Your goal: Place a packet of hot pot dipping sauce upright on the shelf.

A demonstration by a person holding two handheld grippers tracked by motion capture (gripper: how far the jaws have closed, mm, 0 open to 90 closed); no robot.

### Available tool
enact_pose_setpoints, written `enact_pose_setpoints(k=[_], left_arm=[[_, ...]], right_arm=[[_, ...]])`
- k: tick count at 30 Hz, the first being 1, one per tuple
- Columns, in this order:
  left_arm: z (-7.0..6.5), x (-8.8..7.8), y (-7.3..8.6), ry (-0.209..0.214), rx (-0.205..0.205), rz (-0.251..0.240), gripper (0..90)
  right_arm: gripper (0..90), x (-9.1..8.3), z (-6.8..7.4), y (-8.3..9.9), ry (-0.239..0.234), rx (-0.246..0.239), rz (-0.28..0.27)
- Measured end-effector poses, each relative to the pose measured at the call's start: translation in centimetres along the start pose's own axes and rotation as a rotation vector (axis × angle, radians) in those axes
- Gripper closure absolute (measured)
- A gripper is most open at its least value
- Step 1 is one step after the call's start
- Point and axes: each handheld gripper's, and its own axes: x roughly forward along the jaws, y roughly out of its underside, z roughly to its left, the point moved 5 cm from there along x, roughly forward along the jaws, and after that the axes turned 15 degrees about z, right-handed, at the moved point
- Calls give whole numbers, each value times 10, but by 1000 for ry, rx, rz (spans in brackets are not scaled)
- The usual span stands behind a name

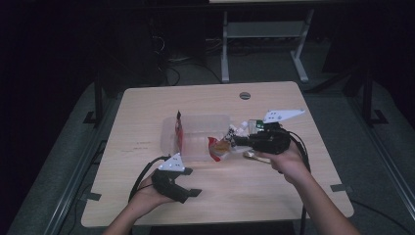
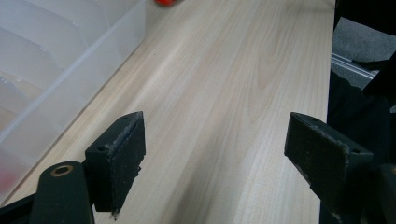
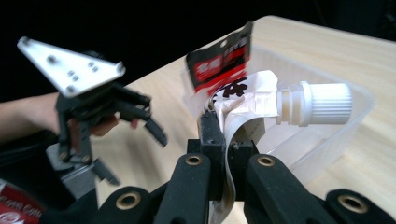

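- My right gripper (image 3: 223,140) has its jaws pinched on a white spouted pouch (image 3: 254,100), the flat edge of the pouch clamped between the pads.
- The pouch rises straight out of the jaws, and its ribbed white cap (image 3: 324,103) points off to the right in the right gripper view (cap well clear of the pads).
- From the high view I see that gripper (image 1: 239,141) holding the pouch (image 1: 236,131) over the right end of the clear plastic bin (image 1: 169,142) in the middle of the counter (image 1: 147,105).
- A red and black packet (image 3: 219,63) stands upright in the bin just behind the pouch.
- My left gripper (image 2: 215,154) has its jaws spread wide with bare counter between them; the bin wall (image 2: 70,79) runs along its left.
- In the high view it (image 1: 188,186) sits at the near edge, well apart from the pouch.
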Motion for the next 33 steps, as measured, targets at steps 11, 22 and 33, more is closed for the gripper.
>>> enact_pose_setpoints(k=[11, 22, 33], left_arm=[[0, 1, 1, 2, -2, 1, 199], [0, 1, 1, 4, 2, 13, 196], [0, 3, 1, 9, 1, 17, 192]], right_arm=[[887, 2, -25, -23, 100, 42, -7], [886, 17, -39, -28, 130, 86, 7], [883, 33, -35, -26, 138, 91, 58]])
